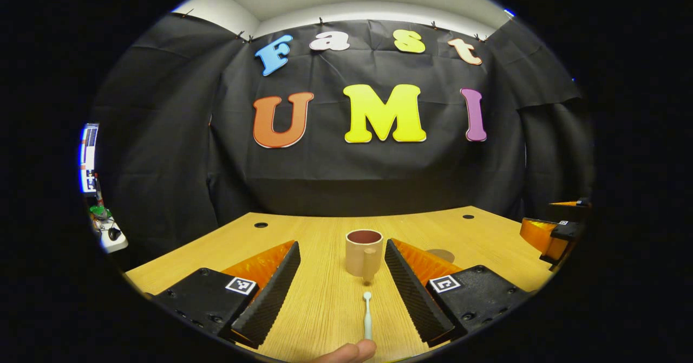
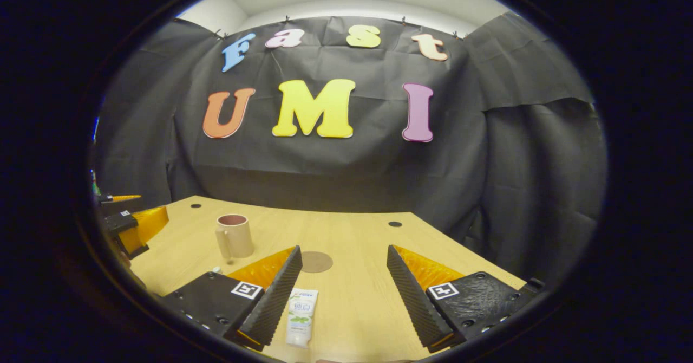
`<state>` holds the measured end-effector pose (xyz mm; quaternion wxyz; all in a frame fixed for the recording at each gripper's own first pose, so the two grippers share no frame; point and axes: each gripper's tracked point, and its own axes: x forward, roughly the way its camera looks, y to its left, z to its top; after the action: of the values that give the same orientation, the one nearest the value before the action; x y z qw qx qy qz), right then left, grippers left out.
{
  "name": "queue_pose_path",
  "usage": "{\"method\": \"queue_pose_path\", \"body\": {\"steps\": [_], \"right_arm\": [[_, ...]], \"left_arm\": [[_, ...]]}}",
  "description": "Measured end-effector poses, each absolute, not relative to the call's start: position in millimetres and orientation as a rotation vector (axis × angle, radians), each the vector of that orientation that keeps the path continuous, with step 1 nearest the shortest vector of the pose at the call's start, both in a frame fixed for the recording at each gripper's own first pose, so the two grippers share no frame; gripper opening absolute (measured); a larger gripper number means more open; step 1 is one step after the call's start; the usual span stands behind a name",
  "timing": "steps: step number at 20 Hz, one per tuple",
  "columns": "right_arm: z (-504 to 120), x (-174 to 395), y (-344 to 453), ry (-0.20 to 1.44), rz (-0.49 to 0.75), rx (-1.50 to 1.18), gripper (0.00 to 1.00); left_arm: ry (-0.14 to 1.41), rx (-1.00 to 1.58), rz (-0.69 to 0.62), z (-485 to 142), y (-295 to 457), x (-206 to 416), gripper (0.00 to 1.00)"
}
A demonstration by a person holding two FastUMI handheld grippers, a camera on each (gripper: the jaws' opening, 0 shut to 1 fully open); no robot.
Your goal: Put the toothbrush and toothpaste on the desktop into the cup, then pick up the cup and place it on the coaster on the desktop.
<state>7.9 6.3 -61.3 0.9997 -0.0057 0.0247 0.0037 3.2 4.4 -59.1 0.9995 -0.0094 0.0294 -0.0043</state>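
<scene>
Left gripper view: toothbrush handle cut off at bottom edge

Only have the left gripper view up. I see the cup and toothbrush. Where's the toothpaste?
Observer: The toothpaste lies flat on the desktop, beside the right gripper's left finger.
Operator: Right gripper holding anything?
Observer: No, its jaws stand open and hold nothing.
Operator: Coaster? I just get a dark sliver behind my finger.
Observer: The coaster is a bare brown disc, right of the cup in the right gripper view.
</scene>
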Motion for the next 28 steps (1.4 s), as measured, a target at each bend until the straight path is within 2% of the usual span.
{"method": "queue_pose_path", "body": {"steps": [3, 4, 9, 10, 12, 15, 16, 19, 20, 21, 23, 25, 28], "right_arm": [[-79.2, 8.7, 16.5, 0.086, 0.037, -0.015, 0.98], [-84.8, 8.3, 19.6, 0.098, 0.047, -0.016, 0.95], [-107.5, 6.1, 28.9, 0.145, 0.071, -0.041, 0.95], [-111.4, 7.5, 27.8, 0.152, 0.071, -0.038, 0.98], [-119.0, 9.9, 27.8, 0.173, 0.074, -0.025, 0.95], [-126.6, 16.2, 28.5, 0.203, 0.075, -0.019, 0.97], [-128.1, 16.8, 29.6, 0.208, 0.080, -0.016, 0.95], [-127.7, 17.8, 32.5, 0.209, 0.091, -0.017, 0.95], [-129.6, 17.9, 32.0, 0.210, 0.092, -0.019, 0.95], [-130.0, 18.1, 31.9, 0.212, 0.091, -0.018, 0.95], [-132.4, 18.9, 30.6, 0.220, 0.090, -0.012, 0.95], [-134.6, 19.4, 30.9, 0.227, 0.092, -0.008, 0.95], [-138.6, 19.9, 32.4, 0.238, 0.099, -0.010, 0.98]], "left_arm": [[0.198, -0.028, -0.016, -99.6, -2.6, 3.5, 1.00], [0.219, -0.019, -0.008, -109.0, -2.5, 4.9, 1.00], [0.388, -0.022, -0.038, -161.5, -19.3, 10.1, 1.00], [0.422, -0.016, -0.036, -170.6, -20.3, 10.7, 1.00], [0.474, -0.013, -0.034, -182.8, -23.0, 14.7, 1.00], [0.548, -0.001, -0.036, -199.3, -28.7, 20.7, 0.99], [0.567, 0.002, -0.038, -203.3, -30.3, 21.7, 0.97], [0.585, -0.006, -0.033, -204.7, -31.8, 26.7, 0.76], [0.587, -0.001, -0.031, -205.4, -32.0, 29.0, 0.72], [0.596, 0.008, -0.037, -206.0, -34.2, 28.4, 0.59], [0.602, 0.023, -0.053, -206.1, -36.3, 29.0, 0.55], [0.612, 0.027, -0.059, -206.7, -37.7, 29.5, 0.44], [0.628, 0.027, -0.072, -207.4, -38.6, 26.9, 0.34]]}}
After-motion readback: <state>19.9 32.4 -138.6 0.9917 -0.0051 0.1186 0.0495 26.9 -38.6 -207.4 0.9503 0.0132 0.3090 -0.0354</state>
